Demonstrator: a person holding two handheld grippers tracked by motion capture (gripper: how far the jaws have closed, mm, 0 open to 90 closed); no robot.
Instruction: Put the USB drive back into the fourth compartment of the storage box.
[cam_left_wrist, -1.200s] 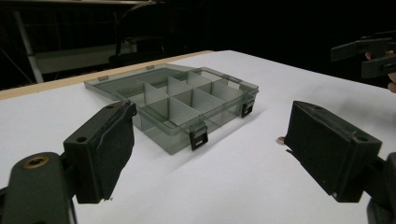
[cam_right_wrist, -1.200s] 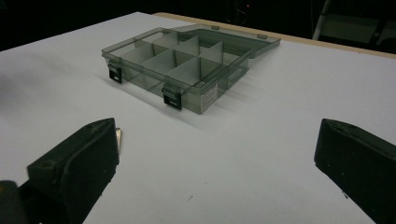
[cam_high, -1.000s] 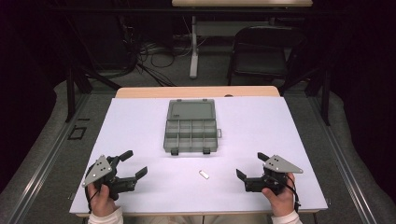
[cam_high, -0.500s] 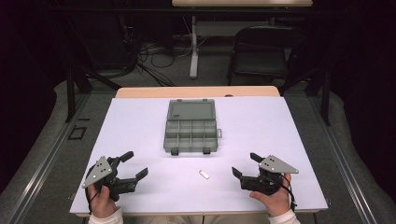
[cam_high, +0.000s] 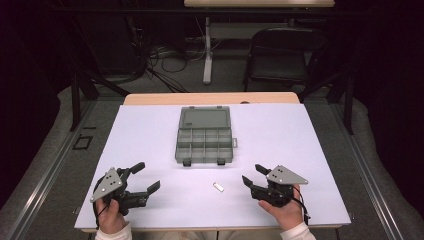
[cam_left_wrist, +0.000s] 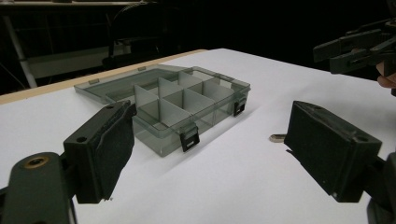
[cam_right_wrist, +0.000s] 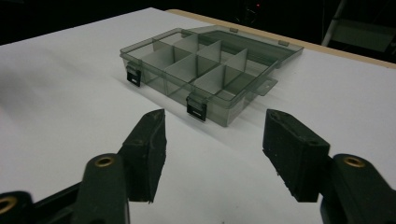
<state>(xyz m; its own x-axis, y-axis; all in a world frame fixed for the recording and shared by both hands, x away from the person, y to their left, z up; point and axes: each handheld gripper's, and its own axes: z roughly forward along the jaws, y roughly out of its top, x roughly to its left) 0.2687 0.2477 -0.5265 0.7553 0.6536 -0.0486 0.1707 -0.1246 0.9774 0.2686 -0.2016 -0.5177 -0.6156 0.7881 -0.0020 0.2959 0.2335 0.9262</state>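
Observation:
A clear grey compartment box (cam_high: 204, 141) lies open in the middle of the white table, its lid folded flat toward the far side; its compartments look empty (cam_left_wrist: 182, 105) (cam_right_wrist: 205, 70). A small pale flat piece (cam_high: 218, 187) lies on the table in front of the box, and peeks out beside a jaw in the left gripper view (cam_left_wrist: 277, 137). My left gripper (cam_high: 146, 178) is open near the front left edge, with nothing between its fingers. My right gripper (cam_high: 254, 174) is open at the front right, just right of the small piece, also holding nothing.
The white sheet (cam_high: 300, 145) covers a wooden table whose far edge (cam_high: 210, 98) shows beyond it. A black chair (cam_high: 285, 55), a table leg and cables stand on the dark floor behind. Bare white surface lies on both sides of the box.
My right gripper has shifted leftward toward the small pale piece. The left gripper has stayed nearly where it was.

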